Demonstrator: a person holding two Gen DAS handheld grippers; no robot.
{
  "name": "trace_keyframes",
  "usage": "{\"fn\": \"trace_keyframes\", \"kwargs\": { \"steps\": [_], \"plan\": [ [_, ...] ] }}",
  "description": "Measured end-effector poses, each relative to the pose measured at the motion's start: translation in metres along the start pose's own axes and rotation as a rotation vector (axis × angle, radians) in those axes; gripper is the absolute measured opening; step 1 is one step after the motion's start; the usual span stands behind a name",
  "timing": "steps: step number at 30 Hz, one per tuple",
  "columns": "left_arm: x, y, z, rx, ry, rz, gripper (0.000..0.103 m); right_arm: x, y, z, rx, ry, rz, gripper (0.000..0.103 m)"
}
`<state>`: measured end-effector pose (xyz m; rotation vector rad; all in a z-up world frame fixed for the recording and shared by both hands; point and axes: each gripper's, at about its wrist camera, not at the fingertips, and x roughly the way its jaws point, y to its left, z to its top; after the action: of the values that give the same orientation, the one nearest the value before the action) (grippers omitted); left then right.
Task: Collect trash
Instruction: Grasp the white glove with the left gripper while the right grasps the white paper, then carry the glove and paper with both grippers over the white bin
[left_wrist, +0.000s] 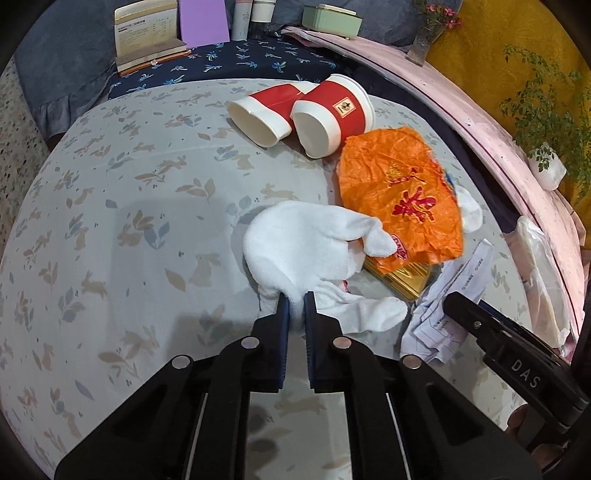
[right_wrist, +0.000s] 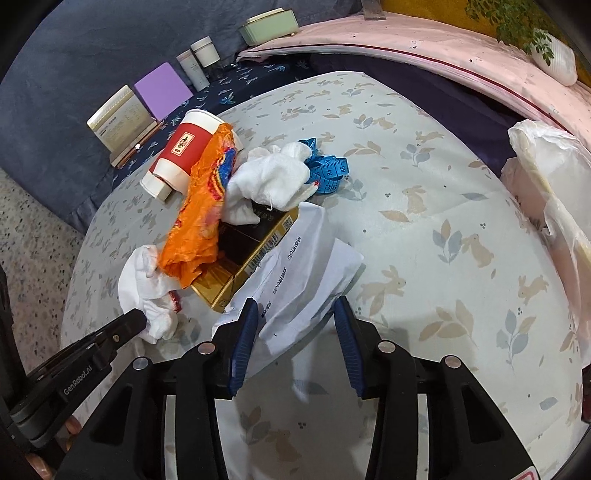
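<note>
The left hand-held gripper (left_wrist: 295, 301) is closed on a white cloth (left_wrist: 303, 243), which lies on the bed (left_wrist: 129, 206) beside an orange wrapper (left_wrist: 399, 192). The right hand-held gripper (right_wrist: 295, 314) is open, with its jaws on both sides of a crumpled white paper (right_wrist: 303, 266). Under the wrapper is a gold and black box (right_wrist: 240, 258). Two red paper cups (left_wrist: 314, 110) lie on their sides behind the wrapper, and a blue measuring tape (right_wrist: 328, 171) is near another white cloth (right_wrist: 273, 177).

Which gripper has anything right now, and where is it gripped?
The left gripper is pinching the white cloth at its near edge. The right gripper is open around the crumpled paper, holding nothing.
</note>
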<state>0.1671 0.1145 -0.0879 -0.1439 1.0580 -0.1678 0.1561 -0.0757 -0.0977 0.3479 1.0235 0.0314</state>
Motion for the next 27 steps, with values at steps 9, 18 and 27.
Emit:
{"fn": "trace_keyframes", "kwargs": {
  "steps": [9,18,27],
  "plan": [
    [-0.031,-0.021,-0.013,0.011,-0.039,-0.021,0.006,-0.036,-0.008,-0.006,-0.011,-0.063,0.027,0.025],
    [-0.074,-0.062,-0.016,0.069,-0.106,-0.077,0.005,-0.097,-0.026,-0.002,0.005,-0.186,0.041,0.024],
    [-0.105,-0.116,-0.014,0.161,-0.157,-0.138,0.005,-0.149,-0.06,0.009,0.033,-0.293,0.026,0.024]
  ]
}}
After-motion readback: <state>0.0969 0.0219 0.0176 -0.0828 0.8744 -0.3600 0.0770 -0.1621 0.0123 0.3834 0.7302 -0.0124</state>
